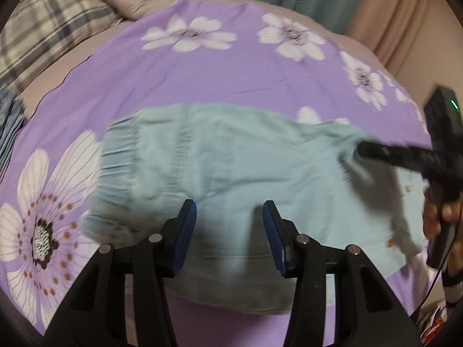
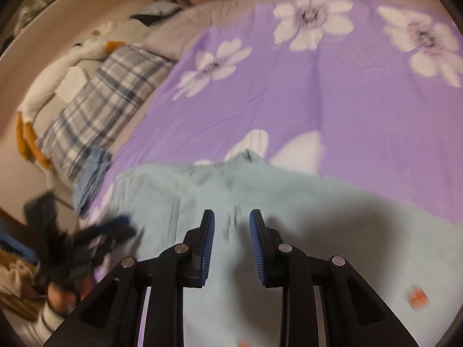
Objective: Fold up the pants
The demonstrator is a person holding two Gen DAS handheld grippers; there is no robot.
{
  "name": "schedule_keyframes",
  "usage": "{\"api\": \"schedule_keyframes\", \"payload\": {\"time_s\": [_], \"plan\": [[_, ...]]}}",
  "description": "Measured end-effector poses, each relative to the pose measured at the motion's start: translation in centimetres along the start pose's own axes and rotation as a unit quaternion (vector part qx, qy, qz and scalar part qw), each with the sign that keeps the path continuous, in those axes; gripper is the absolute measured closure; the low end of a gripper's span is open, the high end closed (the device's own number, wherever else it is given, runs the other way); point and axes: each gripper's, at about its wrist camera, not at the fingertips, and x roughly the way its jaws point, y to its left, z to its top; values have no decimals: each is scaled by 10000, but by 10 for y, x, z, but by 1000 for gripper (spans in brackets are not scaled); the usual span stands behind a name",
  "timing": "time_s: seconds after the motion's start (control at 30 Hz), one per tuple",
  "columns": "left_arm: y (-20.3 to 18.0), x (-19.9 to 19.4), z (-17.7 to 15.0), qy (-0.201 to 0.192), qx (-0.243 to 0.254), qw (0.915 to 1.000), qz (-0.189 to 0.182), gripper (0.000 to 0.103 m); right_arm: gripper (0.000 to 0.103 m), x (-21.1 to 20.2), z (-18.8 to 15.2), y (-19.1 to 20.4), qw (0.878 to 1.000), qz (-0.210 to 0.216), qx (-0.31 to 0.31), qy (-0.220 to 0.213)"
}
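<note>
Pale blue cotton pants (image 1: pixel 231 156) lie folded on purple floral bedsheet (image 1: pixel 231 66). Left gripper (image 1: pixel 229 211) released, nothing between its pads. Right gripper (image 2: pixel 232 219) likewise released above the fabric.

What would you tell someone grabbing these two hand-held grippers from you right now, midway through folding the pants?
Left gripper: open, holding nothing, over the near edge of the light blue pants.
Right gripper: open, empty, over the pants' middle.
The pants lie on the purple floral sheet, elastic waistband toward the plaid pillow.
Done: they look folded over at least once; blur hides the layers.
Left: probably another fold, then smoothing.
</note>
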Motion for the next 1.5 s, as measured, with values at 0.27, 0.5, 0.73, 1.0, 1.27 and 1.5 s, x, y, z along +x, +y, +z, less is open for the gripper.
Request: {"api": "schedule_keyframes", "payload": {"time_s": [0.27, 0.5, 0.73, 1.0, 1.27, 1.5], "plan": [[-1, 5, 1, 69, 144, 9999, 10, 60, 76, 32, 18, -9, 9971, -347, 682, -38], [-2, 6, 2, 101, 124, 9999, 38, 58, 76, -23, -58, -10, 9985, -69, 512, 184], [-10, 1, -3, 168, 251, 9991, 296, 55, 76, -113, -142, -47, 9929, -1134, 342, -68], [-51, -26, -4, -56, 454, 9989, 42, 49, 71, -208, -174, -112, 9365, -3284, 955, -775], [-132, -21, -12, 88, 762, 9919, -1014, 49, 58, -284, -220, -186, 8952, -2330, 3230, -2002], [-208, 14, -19, 552, 818, 9773, -1875, 49, 58, -271, -248, -214, 8628, -1201, 4247, -2465]]}}
